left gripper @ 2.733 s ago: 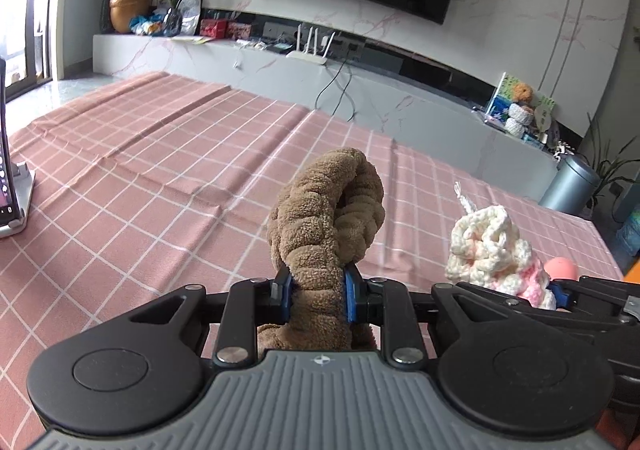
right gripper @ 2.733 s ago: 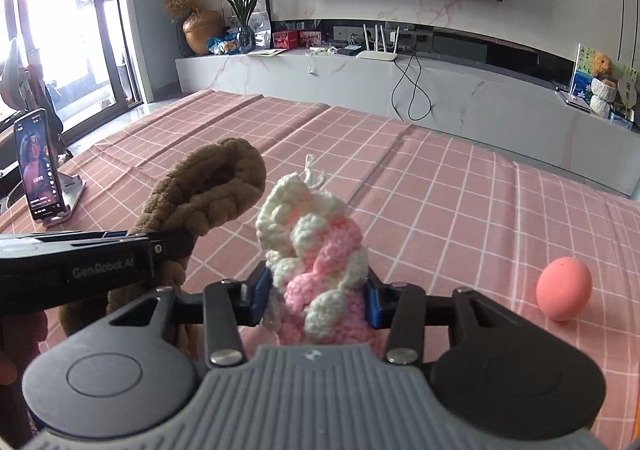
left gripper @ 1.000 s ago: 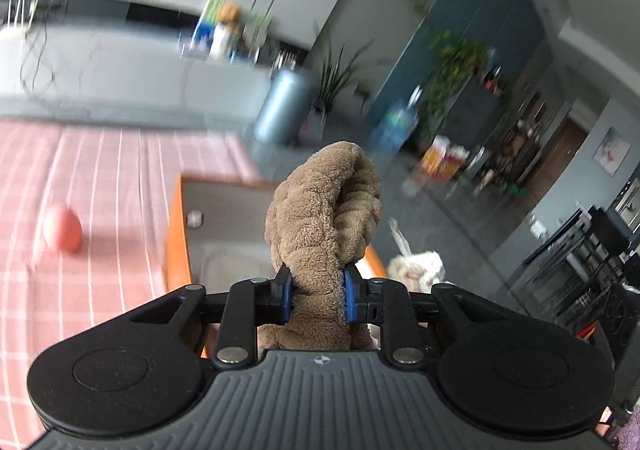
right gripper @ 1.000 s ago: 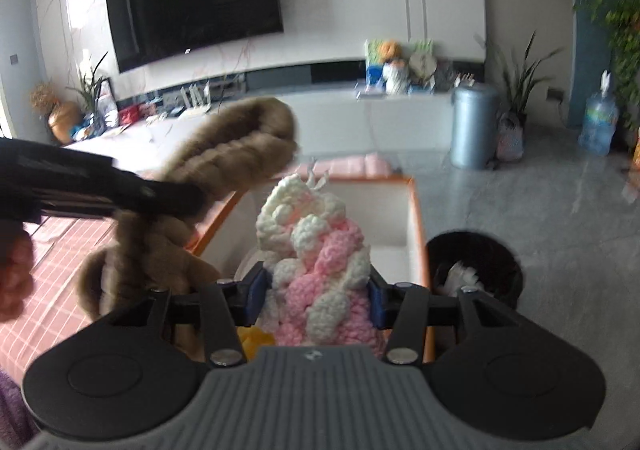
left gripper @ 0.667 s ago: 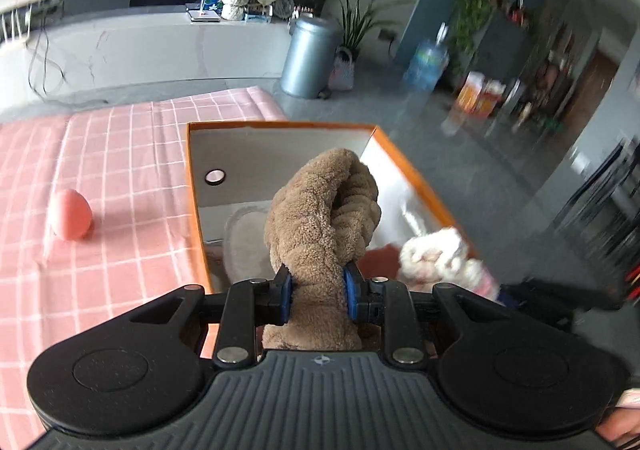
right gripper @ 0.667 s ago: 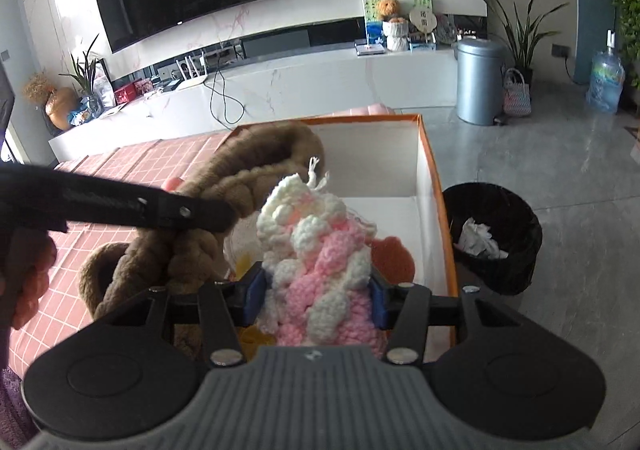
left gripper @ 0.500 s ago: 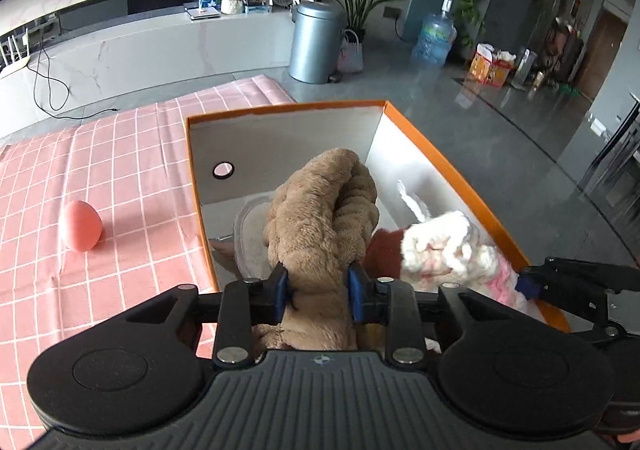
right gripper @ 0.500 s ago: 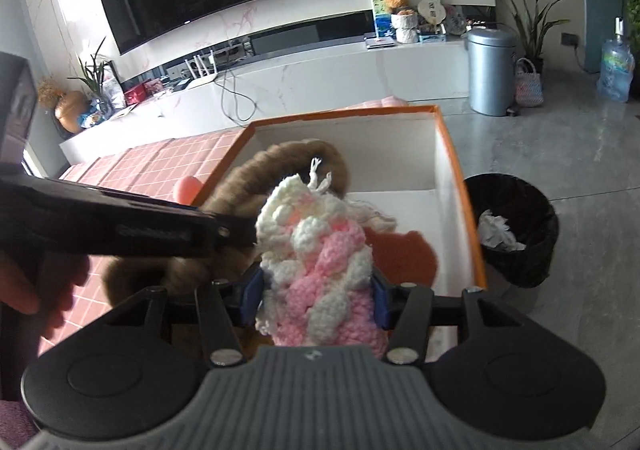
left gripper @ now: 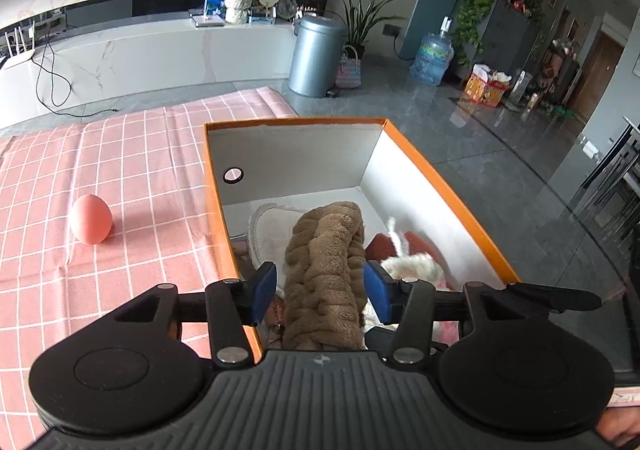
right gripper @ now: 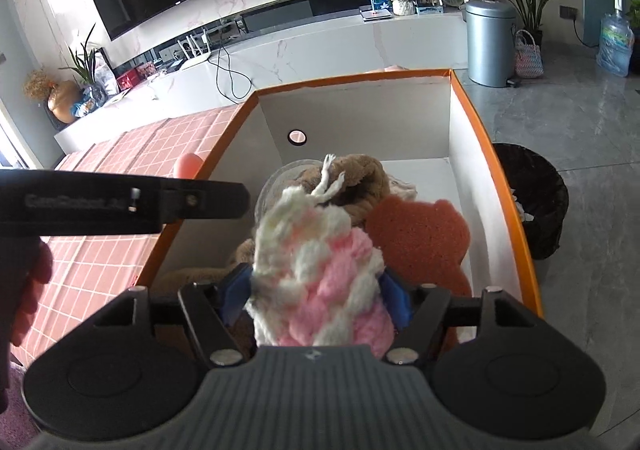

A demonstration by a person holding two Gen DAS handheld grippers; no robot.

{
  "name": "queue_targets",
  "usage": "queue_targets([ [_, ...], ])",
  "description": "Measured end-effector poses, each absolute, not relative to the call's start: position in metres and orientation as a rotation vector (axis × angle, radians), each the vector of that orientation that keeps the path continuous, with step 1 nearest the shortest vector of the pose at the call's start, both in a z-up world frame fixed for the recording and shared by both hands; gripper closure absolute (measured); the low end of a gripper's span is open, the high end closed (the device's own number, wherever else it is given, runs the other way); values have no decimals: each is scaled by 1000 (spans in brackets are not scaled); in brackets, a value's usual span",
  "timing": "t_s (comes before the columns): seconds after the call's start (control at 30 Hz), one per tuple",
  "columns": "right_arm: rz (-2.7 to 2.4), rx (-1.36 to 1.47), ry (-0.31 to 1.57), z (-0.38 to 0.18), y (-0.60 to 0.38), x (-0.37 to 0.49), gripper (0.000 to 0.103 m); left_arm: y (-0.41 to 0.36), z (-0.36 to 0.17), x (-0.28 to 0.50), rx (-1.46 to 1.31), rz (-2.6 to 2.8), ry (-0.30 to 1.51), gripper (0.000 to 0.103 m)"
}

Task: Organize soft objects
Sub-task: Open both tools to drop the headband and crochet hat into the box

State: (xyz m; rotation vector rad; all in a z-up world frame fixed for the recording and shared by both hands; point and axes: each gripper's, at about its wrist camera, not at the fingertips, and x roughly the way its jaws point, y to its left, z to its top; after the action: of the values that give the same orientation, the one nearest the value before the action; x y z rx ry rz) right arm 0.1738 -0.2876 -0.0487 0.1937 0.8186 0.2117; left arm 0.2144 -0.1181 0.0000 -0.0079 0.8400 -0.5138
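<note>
Over the open orange box [left gripper: 296, 122] my left gripper [left gripper: 320, 292] points down, its jaws opening. A brown plush braid [left gripper: 324, 250] stands between the blue pads, with a gap showing at the left pad. My right gripper [right gripper: 316, 294] hangs over the same box [right gripper: 352, 79], its jaws also opening. A pink and white yarn knot [right gripper: 320, 250] sits blurred between its pads and leans left. The brown braid [right gripper: 360, 173] shows beyond it inside the box. A pink egg-shaped ball [left gripper: 91, 218] lies on the checked cloth left of the box.
Inside the box lie a rust-coloured sponge [right gripper: 420, 234] and a pale round pad [left gripper: 272, 226]. The pink checked tablecloth [left gripper: 120, 169] ends at the box. A black waste bin [right gripper: 532, 201] stands on the grey floor to the right. A hand [right gripper: 28, 290] holds the left gripper.
Both grippers have swung from the table to above the box and sunk toward it. Both pairs of jaws have widened; the brown braid has slumped forward and the yarn knot tips left.
</note>
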Motion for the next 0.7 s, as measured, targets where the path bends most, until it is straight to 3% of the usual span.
queue_targets([
  [0.07, 208, 179, 813, -44, -288, 170, 28, -115, 3, 209, -17, -518, 827, 45],
  [0.33, 170, 174, 787, -34, -299, 144, 26, -94, 16, 192, -77, -519, 764, 45],
  [0.4, 158, 184, 788, -34, -299, 141, 39, -88, 17, 187, -84, -511, 751, 45],
  [0.43, 149, 185, 797, -36, -298, 140, 57, -85, 17, 184, -87, -505, 747, 45],
  [0.47, 142, 183, 811, -39, -297, 141, 68, -80, 17, 182, -91, -498, 743, 45],
  [0.7, 101, 175, 874, -50, -290, 152, 71, -56, 12, 174, -146, -460, 755, 45],
])
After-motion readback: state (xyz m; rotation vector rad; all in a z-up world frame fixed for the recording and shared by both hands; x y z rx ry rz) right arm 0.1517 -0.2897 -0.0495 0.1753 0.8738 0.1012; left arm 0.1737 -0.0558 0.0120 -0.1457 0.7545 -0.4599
